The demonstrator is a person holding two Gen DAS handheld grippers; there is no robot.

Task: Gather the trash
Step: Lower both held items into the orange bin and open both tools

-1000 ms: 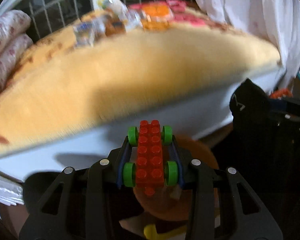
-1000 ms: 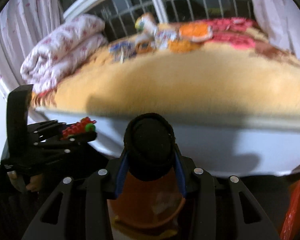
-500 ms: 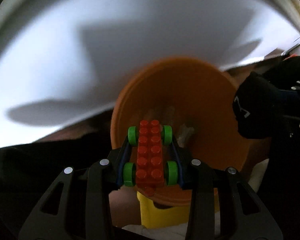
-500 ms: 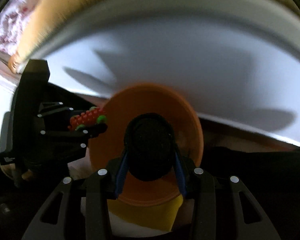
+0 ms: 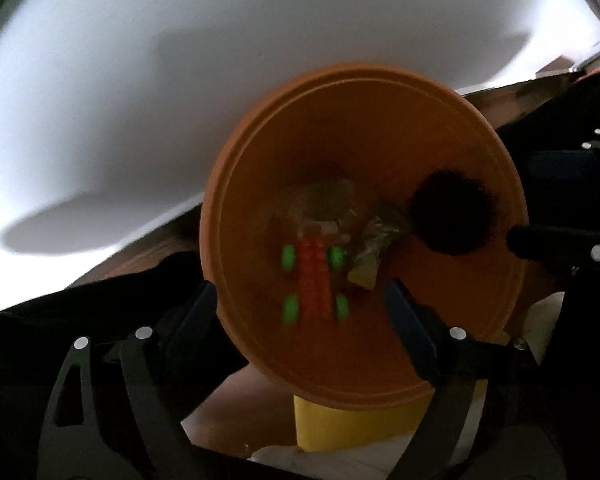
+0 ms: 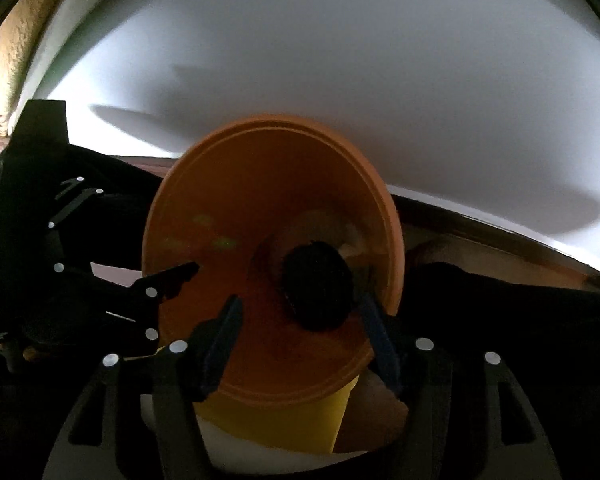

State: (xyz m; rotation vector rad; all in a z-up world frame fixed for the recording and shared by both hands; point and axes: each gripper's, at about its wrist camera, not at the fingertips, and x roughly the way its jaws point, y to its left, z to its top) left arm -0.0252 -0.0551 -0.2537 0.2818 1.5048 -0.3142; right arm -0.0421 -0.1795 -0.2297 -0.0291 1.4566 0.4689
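I hold both grippers above the orange bin (image 5: 476, 152) so the trash falls inside. The left gripper (image 5: 300, 308) jaws have just opened wide; the toy car (image 5: 313, 276) drops free. The right gripper (image 6: 300, 332) jaws have just opened too, and the black ball (image 6: 316, 284) falls in.

The orange bin's (image 5: 480, 184) wide round mouth lies clear below, room enough for both grippers; crumpled wrappers (image 5: 340, 208) sit deep at its bottom. A white bed side (image 5: 180, 80) walls off the far side just beside its rim
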